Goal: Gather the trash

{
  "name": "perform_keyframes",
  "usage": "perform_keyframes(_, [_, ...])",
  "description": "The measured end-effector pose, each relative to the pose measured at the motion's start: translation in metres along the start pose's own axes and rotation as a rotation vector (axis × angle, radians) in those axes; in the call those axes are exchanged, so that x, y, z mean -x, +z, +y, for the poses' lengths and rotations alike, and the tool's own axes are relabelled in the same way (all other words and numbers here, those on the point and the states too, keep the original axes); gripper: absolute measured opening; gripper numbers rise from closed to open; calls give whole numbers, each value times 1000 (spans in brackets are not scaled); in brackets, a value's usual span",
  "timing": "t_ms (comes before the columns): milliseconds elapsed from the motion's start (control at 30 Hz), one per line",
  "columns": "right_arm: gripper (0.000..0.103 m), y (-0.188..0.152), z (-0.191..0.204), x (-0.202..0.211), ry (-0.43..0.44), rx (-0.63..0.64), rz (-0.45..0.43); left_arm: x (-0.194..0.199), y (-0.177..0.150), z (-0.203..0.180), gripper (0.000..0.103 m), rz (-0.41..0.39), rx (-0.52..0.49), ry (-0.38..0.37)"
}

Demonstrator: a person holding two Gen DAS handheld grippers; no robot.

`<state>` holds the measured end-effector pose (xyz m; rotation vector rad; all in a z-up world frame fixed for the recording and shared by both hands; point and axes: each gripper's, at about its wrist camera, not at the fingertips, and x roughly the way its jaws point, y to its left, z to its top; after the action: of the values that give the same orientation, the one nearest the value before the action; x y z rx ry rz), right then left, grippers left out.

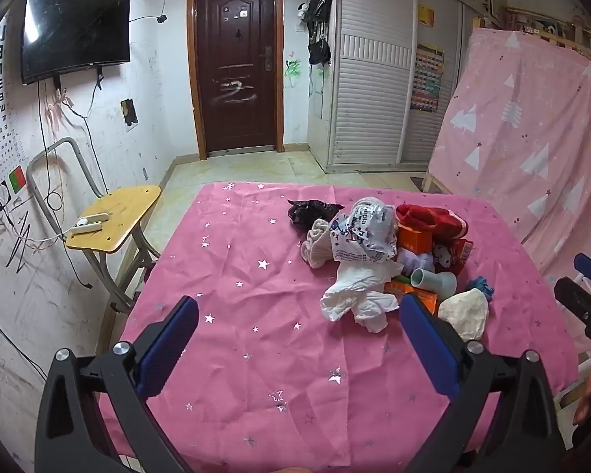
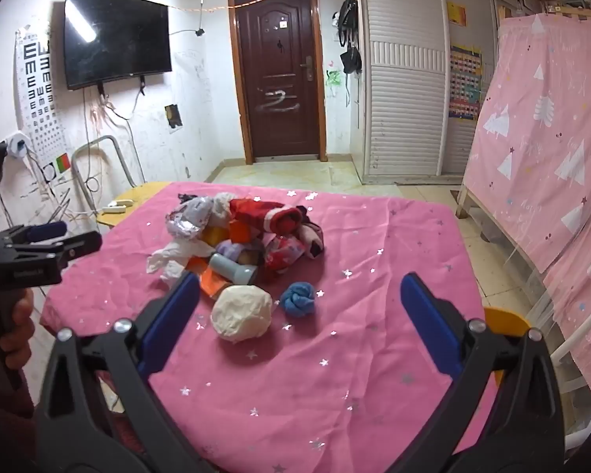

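A heap of trash lies on the pink star-print tablecloth [image 1: 256, 276]: a white plastic bag [image 1: 354, 299], a printed bag [image 1: 364, 232], a red cloth [image 1: 429, 218], a black bag [image 1: 311, 211], an orange box [image 1: 413, 236] and a grey-green cup [image 2: 232, 268] on its side. A crumpled white paper ball [image 2: 242, 313] and a blue cloth ball [image 2: 298, 298] lie just in front of the heap. My left gripper [image 1: 299, 339] hovers open, short of the heap. My right gripper [image 2: 301, 319] is open too, above the cloth, with both balls beyond its fingers and nothing between them.
A yellow wooden chair [image 1: 114, 216] with a power strip stands left of the table by the scribbled wall. A pink-curtained bed frame [image 2: 539, 149] runs along the right. A yellow stool [image 2: 504, 315] sits at the table's right edge. Tiled floor leads to a brown door [image 1: 236, 67].
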<state>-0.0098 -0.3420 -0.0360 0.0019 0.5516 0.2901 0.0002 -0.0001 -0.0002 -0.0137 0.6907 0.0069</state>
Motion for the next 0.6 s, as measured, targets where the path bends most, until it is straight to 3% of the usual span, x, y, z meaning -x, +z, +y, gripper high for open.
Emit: perform_keyframes(600, [98, 0, 1, 1, 0, 0, -5, 0, 0, 0, 94, -4, 1, 3])
